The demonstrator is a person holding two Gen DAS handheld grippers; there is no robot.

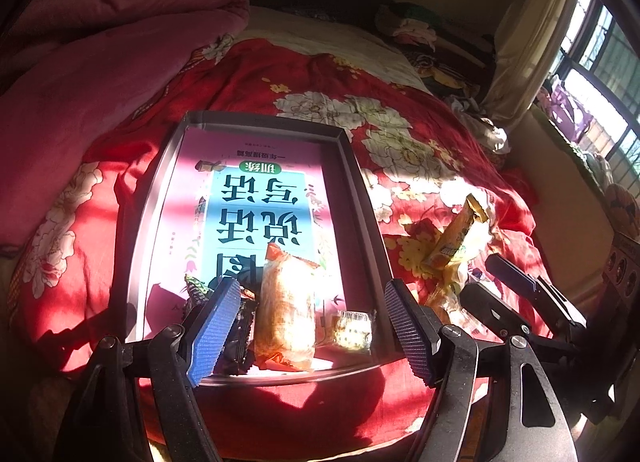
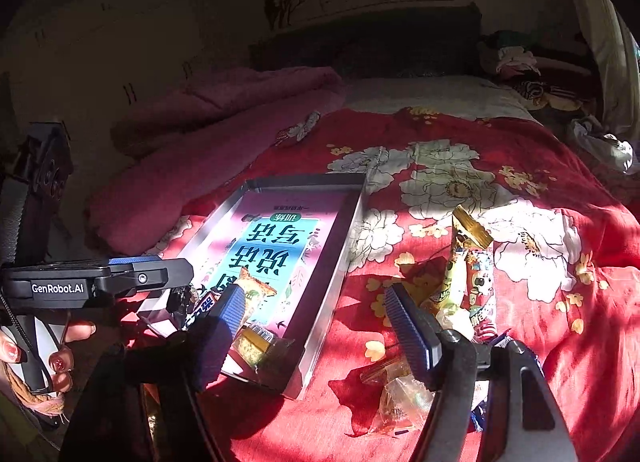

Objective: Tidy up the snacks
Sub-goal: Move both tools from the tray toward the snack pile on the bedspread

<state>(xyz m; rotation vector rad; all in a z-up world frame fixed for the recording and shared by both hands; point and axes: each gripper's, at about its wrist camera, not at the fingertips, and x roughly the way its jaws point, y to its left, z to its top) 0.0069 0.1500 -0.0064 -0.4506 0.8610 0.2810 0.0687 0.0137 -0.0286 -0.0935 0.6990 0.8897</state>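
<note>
So the snacks are split two ways right now. Three of them sit at the near end of the metal tray (image 1: 160,198): an orange packet (image 1: 285,314) in the middle, a dark wrapper (image 1: 236,336) to its left, and a small clear-wrapped square (image 1: 352,330) to its right. They're lined up side by side, which looks like the sorted row you're building. The rest, a loose pile of snacks (image 2: 460,302) with a tall yellow stick pack (image 1: 456,236) poking up, is on the red floral quilt (image 1: 400,134) just beside the tray's right wall.

Your left gripper (image 1: 312,326) hangs over that near row with its jaws spread and nothing between the pads. Your right gripper (image 2: 316,326) is spread too, empty, straddling the tray's edge and the pile, probably lining up the next pick.

Writing-wise: the tray is lined with a book cover (image 1: 256,210) printed with big Chinese characters, upside down from here, and the left gripper's body reads "GenRobot.AI" in the right wrist view.
</note>
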